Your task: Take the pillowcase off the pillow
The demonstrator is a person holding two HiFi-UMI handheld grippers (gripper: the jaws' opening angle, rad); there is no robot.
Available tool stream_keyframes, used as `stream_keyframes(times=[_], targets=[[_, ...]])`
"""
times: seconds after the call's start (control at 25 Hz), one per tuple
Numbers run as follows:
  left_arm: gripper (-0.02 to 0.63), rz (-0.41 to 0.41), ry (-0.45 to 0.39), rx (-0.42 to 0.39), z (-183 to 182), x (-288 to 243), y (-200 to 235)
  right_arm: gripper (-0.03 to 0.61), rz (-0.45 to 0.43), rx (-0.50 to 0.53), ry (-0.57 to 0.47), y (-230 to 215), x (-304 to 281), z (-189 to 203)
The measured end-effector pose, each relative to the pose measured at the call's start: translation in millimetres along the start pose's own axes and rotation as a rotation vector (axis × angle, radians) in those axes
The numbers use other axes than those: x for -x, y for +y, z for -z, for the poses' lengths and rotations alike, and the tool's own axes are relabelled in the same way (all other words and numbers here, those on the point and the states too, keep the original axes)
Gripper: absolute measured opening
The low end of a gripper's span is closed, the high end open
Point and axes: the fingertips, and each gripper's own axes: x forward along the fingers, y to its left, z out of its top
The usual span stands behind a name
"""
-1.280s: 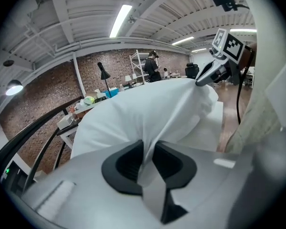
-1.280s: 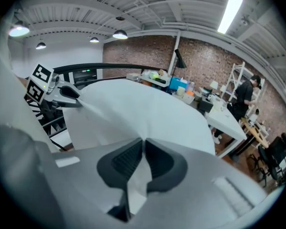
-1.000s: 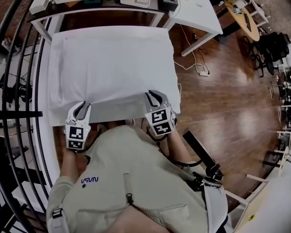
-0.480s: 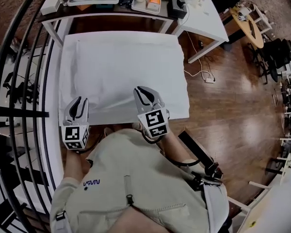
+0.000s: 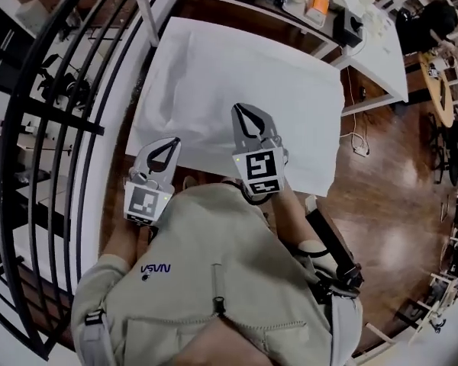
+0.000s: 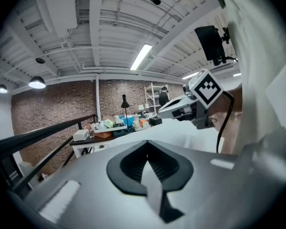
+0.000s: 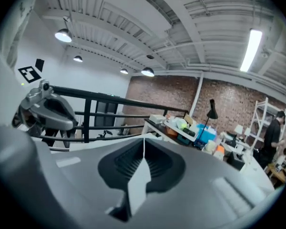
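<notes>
Head view: pillowcase [image 5: 237, 75] fills centre-top, and the pillow inside can't be told apart from it. Left gripper [image 5: 166, 147] and right gripper [image 5: 252, 118] sit at its near edge. Left gripper view: jaws just closed, pinching a white pillowcase sliver. Right gripper view: same, with the body blocking the rest.

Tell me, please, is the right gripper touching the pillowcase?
Touching: in the right gripper view, the right gripper is shut on a fold of pillowcase.

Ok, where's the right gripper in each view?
Head view: right gripper at centre, at the pillowcase's near edge.
Left gripper view: upper right, pointing left.
Right gripper view: bottom centre, shut on pillowcase.
Shared landmark: the black railing.
</notes>
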Motion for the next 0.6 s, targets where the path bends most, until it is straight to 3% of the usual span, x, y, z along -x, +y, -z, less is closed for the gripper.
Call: stream_keyframes(times=[0.12,0.2,0.28,0.4,0.48,0.6], targets=[[0.006,-0.112,-0.051,0.127,-11.8,-7.4,-5.8,0.009,0.039,-0.134,-0.049,-1.5,-9.3,-12.8],[0.006,-0.182,-0.053,0.188,-16.8,-16.8,-6.2,0.009,0.003,-0.192,-0.043,6.4,-12.9,-9.1],[0.006,-0.252,-0.041,0.201,-15.1,-14.2,3.0,0.009,-0.067,-0.186,-0.018,21.5,-17.5,-0.4],[0.006,-0.393,-0.008,0.288,3.8,0.0,24.2,0.011,-0.151,-0.162,-0.003,39.0,-25.2,6.6],[0.006,-0.413,0.029,0.309,14.4,-2.1,22.9,0.021,-0.188,-0.142,-0.016,42.7,-28.0,7.2],[0.025,-0.391,0.086,0.264,20.6,-4.1,12.5,0.052,-0.238,-0.14,-0.017,48.8,-31.8,14.3]])
